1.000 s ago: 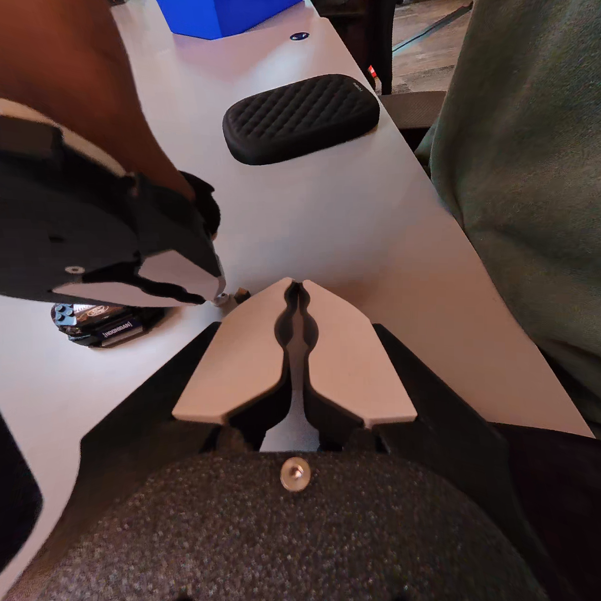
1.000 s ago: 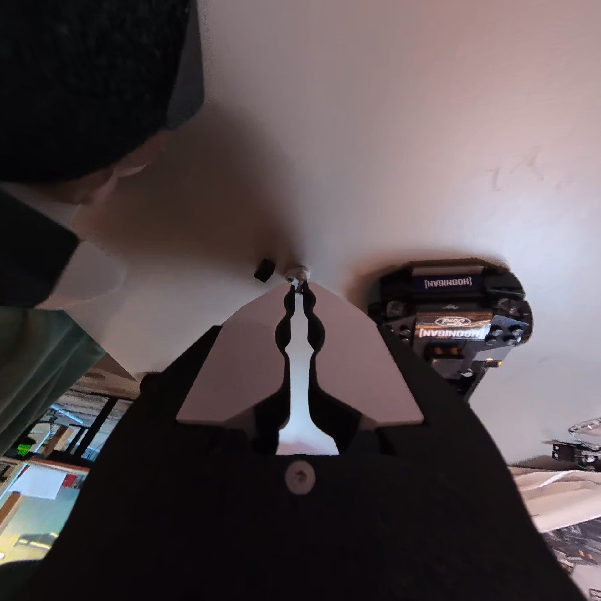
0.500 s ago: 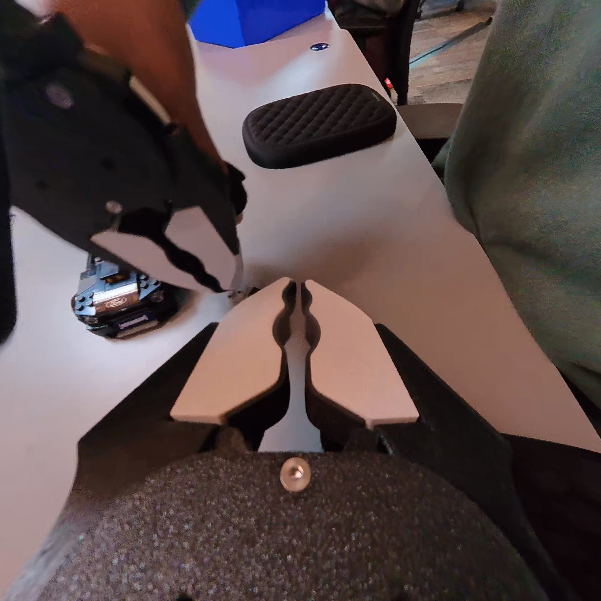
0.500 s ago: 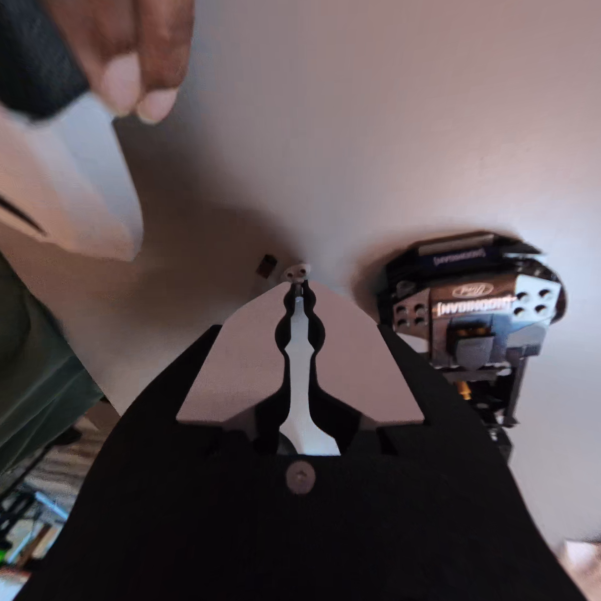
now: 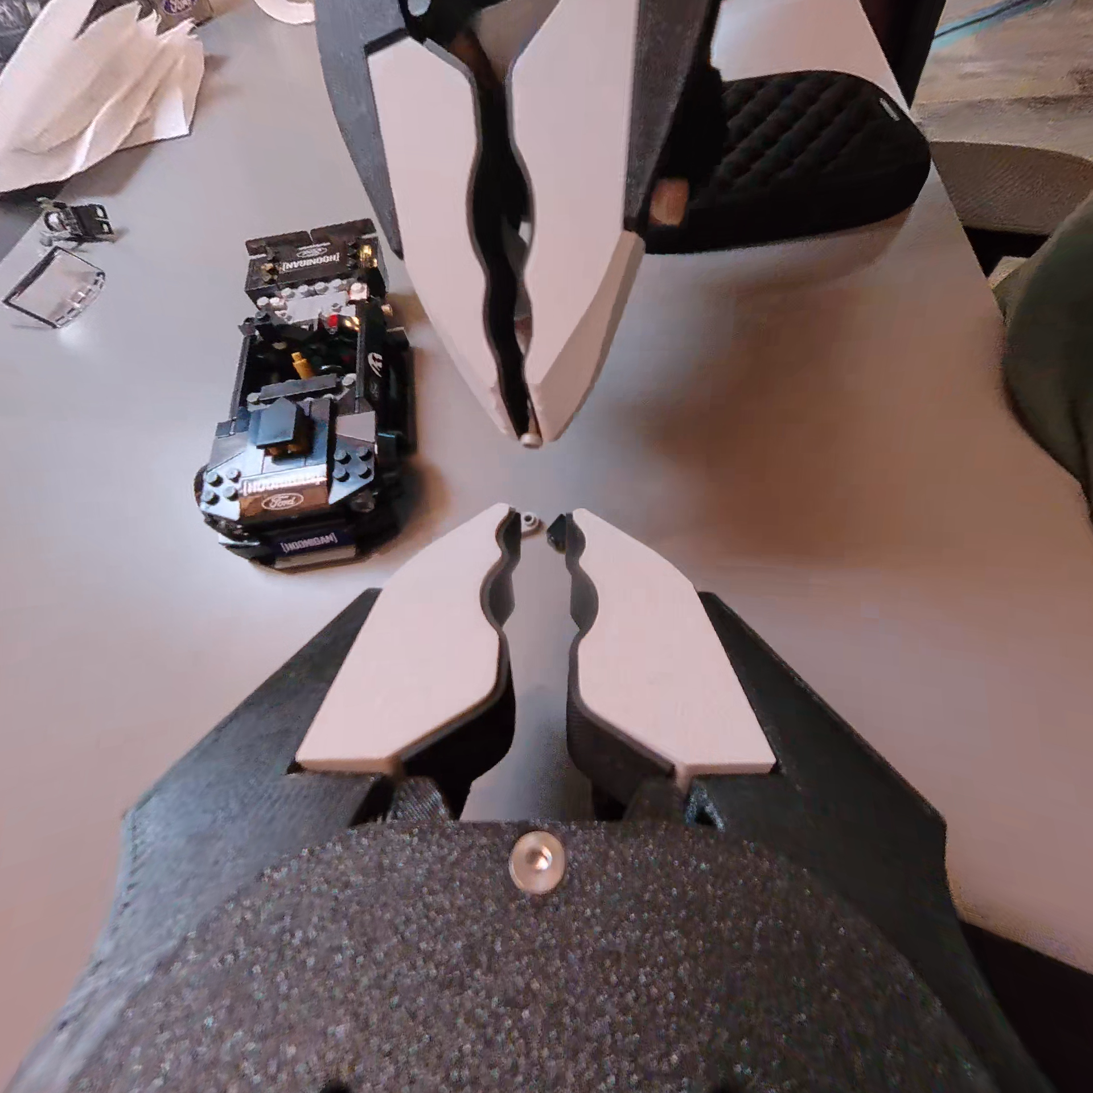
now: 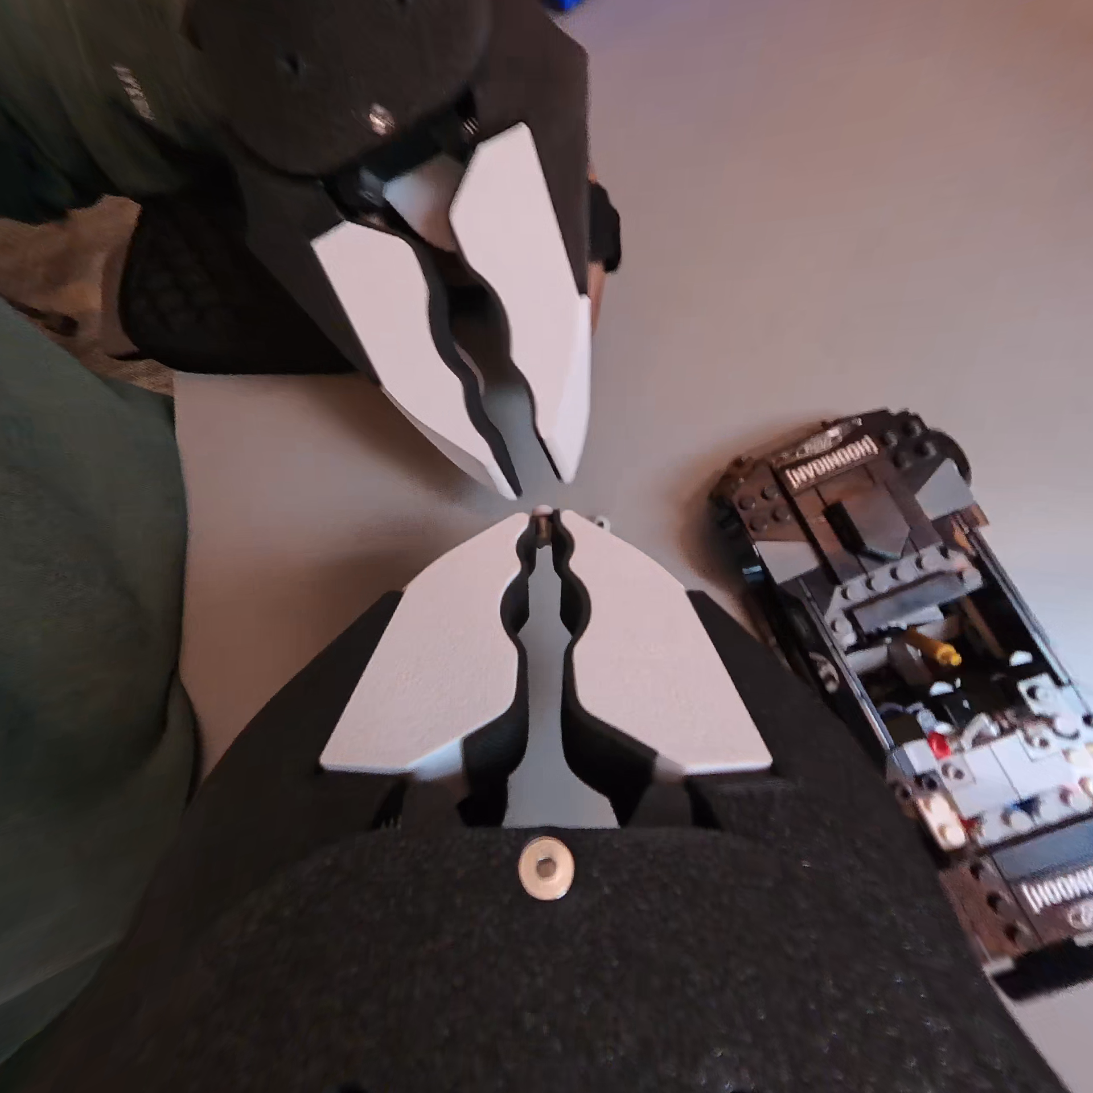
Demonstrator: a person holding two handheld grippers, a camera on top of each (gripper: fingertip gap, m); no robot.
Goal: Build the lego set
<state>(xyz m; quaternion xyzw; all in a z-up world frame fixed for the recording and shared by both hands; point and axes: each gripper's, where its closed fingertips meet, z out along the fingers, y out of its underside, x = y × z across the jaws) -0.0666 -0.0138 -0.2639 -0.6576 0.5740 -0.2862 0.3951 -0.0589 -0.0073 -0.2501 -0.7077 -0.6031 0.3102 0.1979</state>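
A black Lego car (image 5: 301, 426) without a roof sits on the white table (image 5: 798, 532), left of both grippers; it also shows in the right wrist view (image 6: 917, 650). My right gripper (image 6: 543, 519) is shut on a tiny pale round piece (image 6: 543, 510) and points tip to tip at my left gripper (image 5: 539, 516). The left gripper is slightly open and empty, low over the table. A small grey piece (image 5: 529, 520) and a small black piece (image 5: 556, 526) lie between its tips. The right gripper (image 5: 528, 429) hangs above with the round piece (image 5: 530, 439) at its tip.
A black quilted pad (image 5: 798, 154) lies behind the right gripper. A crumpled paper bag (image 5: 100, 100), a clear windscreen piece (image 5: 56, 287) and small black parts (image 5: 80, 216) lie at the far left. A person's green garment (image 6: 77, 591) borders the table edge. The grippers are tip to tip, or close to it.
The right gripper lifted the tiny round piece off the table and swung round to face the left gripper. The left gripper opened a little. The car shows more fully.
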